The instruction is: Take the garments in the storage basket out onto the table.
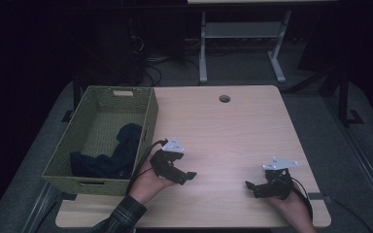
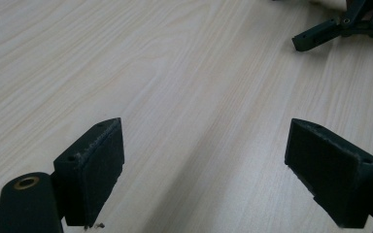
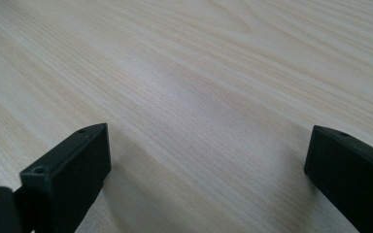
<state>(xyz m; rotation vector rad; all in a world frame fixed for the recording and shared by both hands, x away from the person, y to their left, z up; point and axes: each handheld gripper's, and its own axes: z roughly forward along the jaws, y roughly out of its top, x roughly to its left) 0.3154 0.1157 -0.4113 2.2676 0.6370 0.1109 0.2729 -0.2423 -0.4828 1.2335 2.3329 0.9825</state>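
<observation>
On the light wooden table (image 1: 233, 126) my left gripper (image 1: 187, 177) rests low near the front, just right of the green woven basket (image 1: 80, 182). In the left gripper view its jaws stand wide apart over bare wood, so the left gripper (image 2: 204, 160) is open and holds nothing. My right gripper (image 1: 251, 187) lies near the front right, pointing left. The right gripper (image 3: 209, 160) is open too, with only wood between its jaws. The other hand's gripper tip (image 2: 315, 39) shows far off in the left gripper view. Dark blue cloth (image 1: 116, 155) lies inside the basket.
The basket takes up the table's left side and overhangs its edge. A round cable hole (image 1: 224, 99) sits near the table's far edge. Beyond the table stand a white frame's legs (image 1: 203, 53) and cables on a dark floor.
</observation>
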